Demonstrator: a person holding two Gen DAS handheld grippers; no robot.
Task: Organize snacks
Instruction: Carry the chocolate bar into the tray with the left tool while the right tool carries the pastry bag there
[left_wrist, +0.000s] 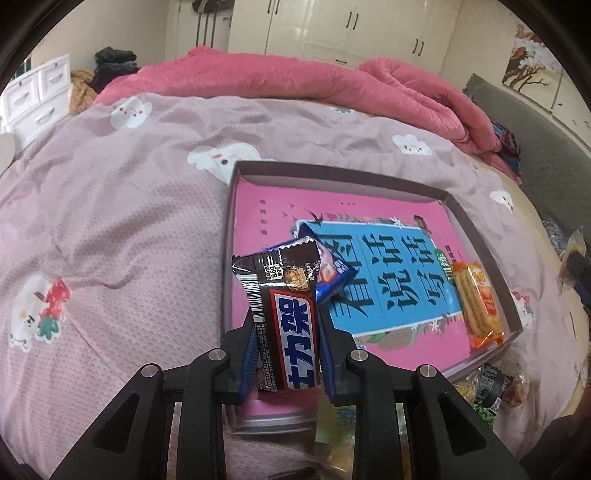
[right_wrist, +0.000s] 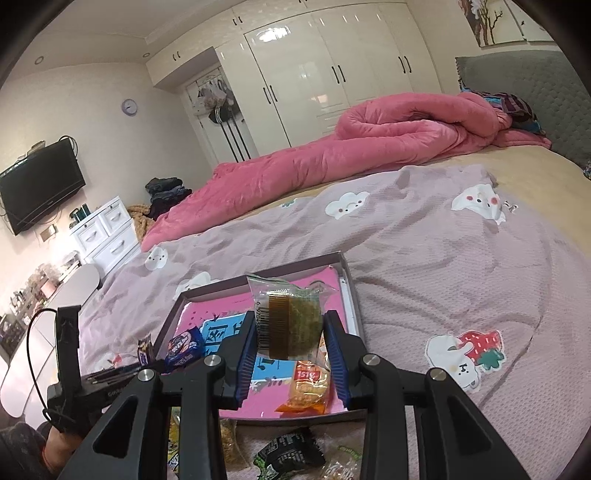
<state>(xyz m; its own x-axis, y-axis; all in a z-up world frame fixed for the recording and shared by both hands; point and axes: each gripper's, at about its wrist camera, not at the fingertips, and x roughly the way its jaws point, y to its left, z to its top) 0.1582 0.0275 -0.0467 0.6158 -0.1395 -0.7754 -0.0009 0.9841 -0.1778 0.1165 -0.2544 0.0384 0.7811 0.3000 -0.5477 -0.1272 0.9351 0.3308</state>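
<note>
My left gripper (left_wrist: 286, 332) is shut on a dark Snickers bar (left_wrist: 284, 317), held upright over the near left corner of a shallow pink-bottomed box tray (left_wrist: 343, 173) on the bed. A blue snack packet (left_wrist: 334, 273) and an orange cracker pack (left_wrist: 478, 306) lie in the tray. My right gripper (right_wrist: 290, 336) is shut on a clear packet holding a brown-green cake (right_wrist: 291, 317), above the same tray (right_wrist: 258, 278). The orange pack (right_wrist: 308, 384) lies below it. The blue packet (right_wrist: 184, 345) and the left gripper (right_wrist: 70, 354) show at left.
Loose snack packets (left_wrist: 487, 391) lie on the bedspread at the tray's near side, also in the right wrist view (right_wrist: 288, 454). A rolled pink quilt (right_wrist: 332, 158) lies across the far side of the bed. White drawers (right_wrist: 107, 232) stand at the left.
</note>
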